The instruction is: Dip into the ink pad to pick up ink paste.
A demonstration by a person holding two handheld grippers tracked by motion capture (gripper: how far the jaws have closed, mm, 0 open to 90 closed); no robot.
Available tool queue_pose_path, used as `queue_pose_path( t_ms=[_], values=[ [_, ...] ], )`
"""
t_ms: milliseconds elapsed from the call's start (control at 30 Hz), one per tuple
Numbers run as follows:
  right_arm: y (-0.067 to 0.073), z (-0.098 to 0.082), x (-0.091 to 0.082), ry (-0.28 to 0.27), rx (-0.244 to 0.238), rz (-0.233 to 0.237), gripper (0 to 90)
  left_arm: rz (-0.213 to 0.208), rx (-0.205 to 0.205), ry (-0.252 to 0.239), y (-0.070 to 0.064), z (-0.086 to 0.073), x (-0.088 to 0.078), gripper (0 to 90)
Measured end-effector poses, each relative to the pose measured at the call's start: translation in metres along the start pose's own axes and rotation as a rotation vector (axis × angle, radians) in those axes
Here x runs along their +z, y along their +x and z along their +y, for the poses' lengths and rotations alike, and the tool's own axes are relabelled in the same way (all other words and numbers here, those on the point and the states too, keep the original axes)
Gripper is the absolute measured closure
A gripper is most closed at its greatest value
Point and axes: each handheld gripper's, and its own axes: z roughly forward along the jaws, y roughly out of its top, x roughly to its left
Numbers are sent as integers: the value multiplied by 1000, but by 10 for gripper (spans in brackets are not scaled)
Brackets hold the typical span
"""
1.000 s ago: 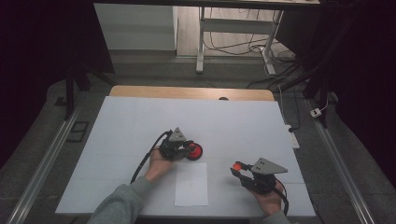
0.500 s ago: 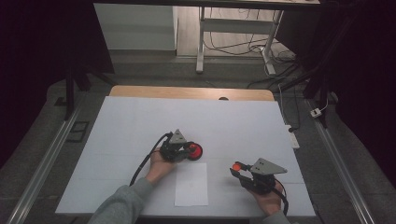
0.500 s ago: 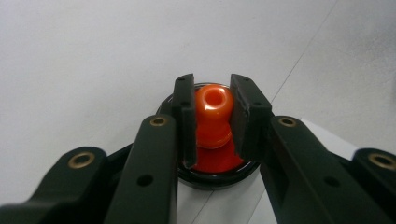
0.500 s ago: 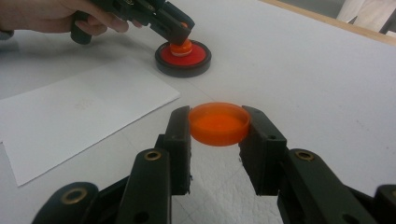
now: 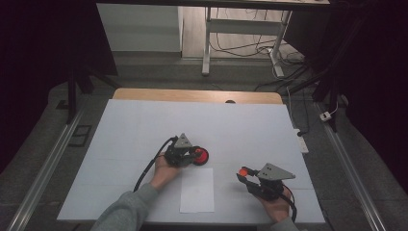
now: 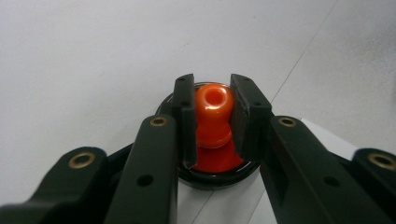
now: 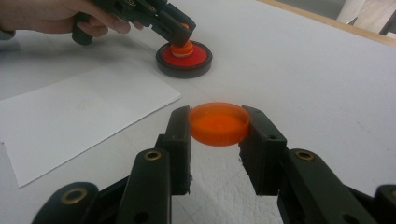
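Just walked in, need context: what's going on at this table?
A person works two hand-held grippers over a white table. The left claw is shut on the orange knob standing up from a red disc in a black ring, which sits on the table just past a sheet of paper. The right claw is shut on a small orange cap, held by its rim above the table, apart from the disc.

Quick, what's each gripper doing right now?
Left gripper: shut on the orange knob of the red stamp.
Right gripper: shut on the orange cap.
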Motion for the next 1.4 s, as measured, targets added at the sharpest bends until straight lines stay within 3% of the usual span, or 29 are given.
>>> queue_pose_path(
  t_ms=[567, 633, 733, 867, 1100, 1400],
  values=[
    [1, 1, 0, 3, -11, -2, 644, -3, 0, 8, 1, 2, 0, 729],
    [1, 1, 0, -1, -10, 3, 644, -8, -2, -19, 4, 2, -4, 728],
    [0, 1, 0, -5, -5, 6, 645, -21, -59, -101, 11, 4, -16, 728],
    [-1, 1, 0, -3, -2, 8, 644, -47, -78, -144, 12, 9, -27, 728],
    [0, 2, 1, -7, -7, 9, 644, -55, -59, -148, 3, 16, -30, 727],
    [-1, 1, 0, -4, -8, 12, 644, -45, -48, -77, 3, 10, -16, 727]
  ],
)
